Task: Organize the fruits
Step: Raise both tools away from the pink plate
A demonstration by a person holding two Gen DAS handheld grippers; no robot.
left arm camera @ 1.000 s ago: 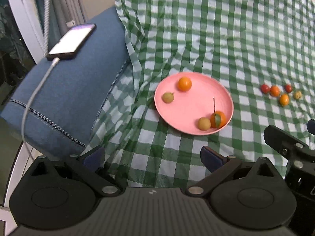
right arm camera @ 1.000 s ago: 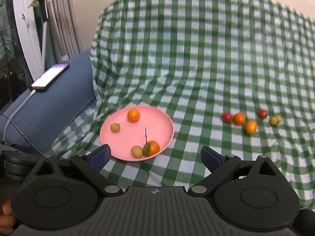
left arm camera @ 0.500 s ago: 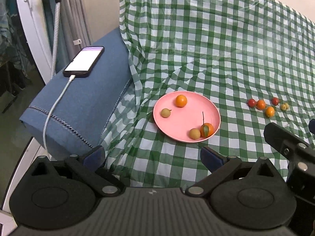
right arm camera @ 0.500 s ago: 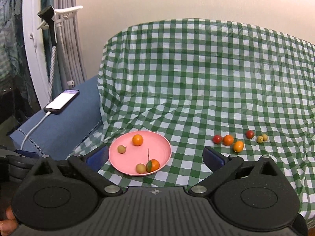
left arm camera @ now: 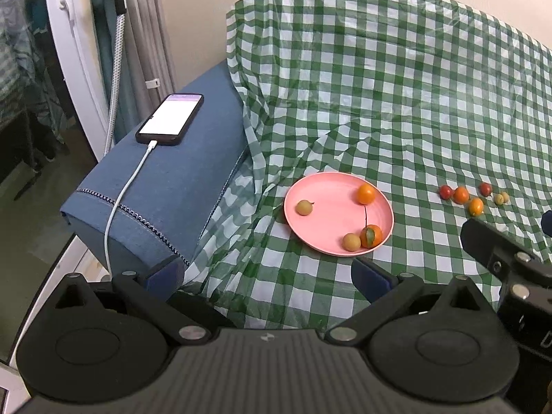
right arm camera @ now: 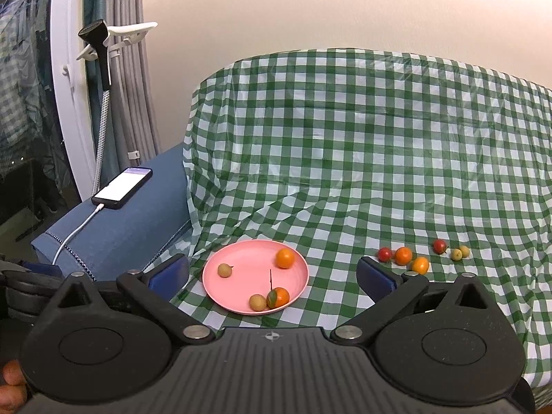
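Both the left gripper [left arm camera: 267,272] and the right gripper [right arm camera: 272,272] hovered with fingers released, grasping nothing. The pink plate [right arm camera: 241,269] on the checked cloth [right arm camera: 345,158] held four fruits; six loose fruits [right arm camera: 403,255] lay at its three o'clock, well apart.

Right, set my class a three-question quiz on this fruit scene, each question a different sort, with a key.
1. How many fruits lie on the plate?
2. True or false: the left gripper holds a fruit.
3. The phone lies on: A) the checked cloth B) the blue armrest C) the plate.

Key: 1) four; 2) false, both it and the right gripper are open and empty; 3) B.
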